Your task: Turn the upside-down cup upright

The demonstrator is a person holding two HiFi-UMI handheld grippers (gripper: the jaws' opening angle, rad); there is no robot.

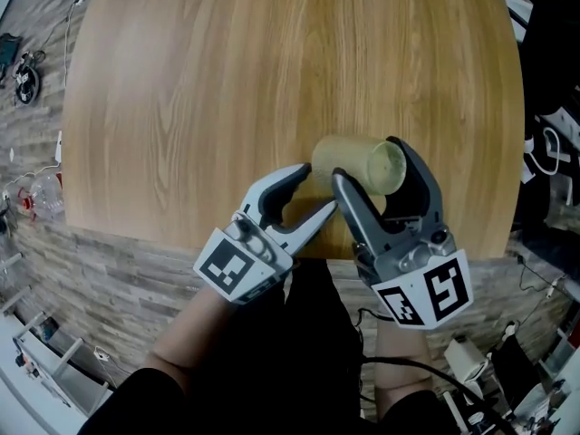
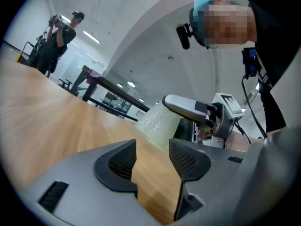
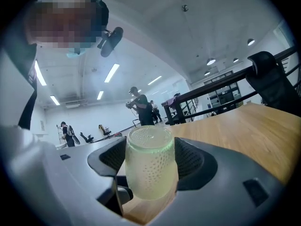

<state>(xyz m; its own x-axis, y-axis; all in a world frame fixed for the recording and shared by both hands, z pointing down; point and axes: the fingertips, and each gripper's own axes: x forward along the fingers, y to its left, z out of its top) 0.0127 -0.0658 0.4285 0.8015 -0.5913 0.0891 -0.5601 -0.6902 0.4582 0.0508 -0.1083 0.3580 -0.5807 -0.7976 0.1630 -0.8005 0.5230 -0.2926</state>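
Head view is showing me gripping the cup (image 1: 355,161) with my right gripper (image 1: 367,159) over the near part of the wooden table (image 1: 227,89). The cup is pale yellow-green and translucent. It is lying tilted on its side between the two grey jaws, with one round end facing up and to the right. I cannot tell whether that end is the mouth or the base.

Right gripper view is showing the ribbed pads pressing on both sides of the cup's wall, which is carrying a pattern of small dots. A round rim is standing above the jaws, and wood grain is showing below the cup.

My left gripper (image 1: 315,190) is hanging just beside the cup's left end with its jaws standing wide apart. Left gripper view is showing bare table between its pads, with the cup sitting beyond the tips and apart from them.

Each gripper is carrying a marker cube (image 1: 234,265) with a black square pattern on a white face. These are blocky codes, not words I can read.

Beyond the table, a person (image 3: 140,106) is standing in a bright hall.
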